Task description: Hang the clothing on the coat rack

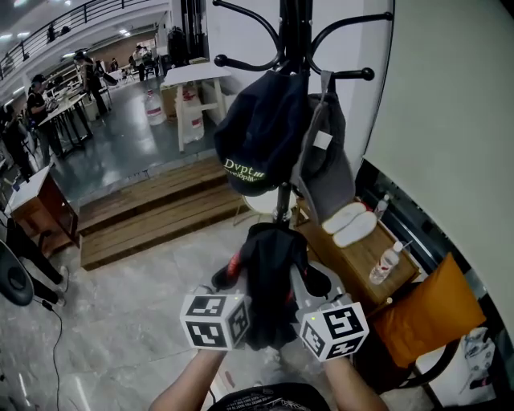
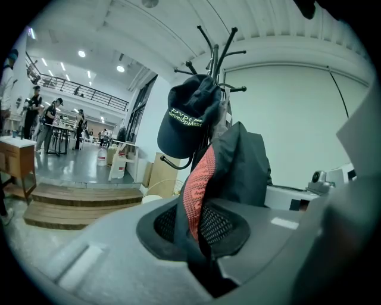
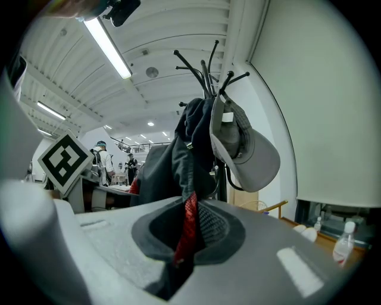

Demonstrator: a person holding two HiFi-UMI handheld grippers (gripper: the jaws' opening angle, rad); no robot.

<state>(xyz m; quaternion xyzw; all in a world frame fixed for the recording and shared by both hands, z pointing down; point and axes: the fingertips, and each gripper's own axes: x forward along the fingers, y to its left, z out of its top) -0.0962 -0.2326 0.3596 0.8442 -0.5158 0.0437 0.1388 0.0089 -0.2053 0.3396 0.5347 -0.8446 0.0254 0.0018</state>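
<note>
Holding black garment (image 1: 269,277) in front of coat rack (image 1: 294,24), below its hooks | left gripper (image 2: 199,253) and right gripper (image 3: 178,253) each clamped on red-trimmed fabric | advised: raise both together, drape fabric over 1 free upper hook | obstruction: dark cap (image 1: 257,128) and grey cap (image 1: 331,160) fill 2 hooks directly above the garment

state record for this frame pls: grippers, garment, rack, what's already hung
coat rack: black, curved hooks on top
already hung: dark cap, grey cap
left gripper: shut on black garment
right gripper: shut on same garment
black garment: red mesh trim, held before the rack, on no hook
</note>
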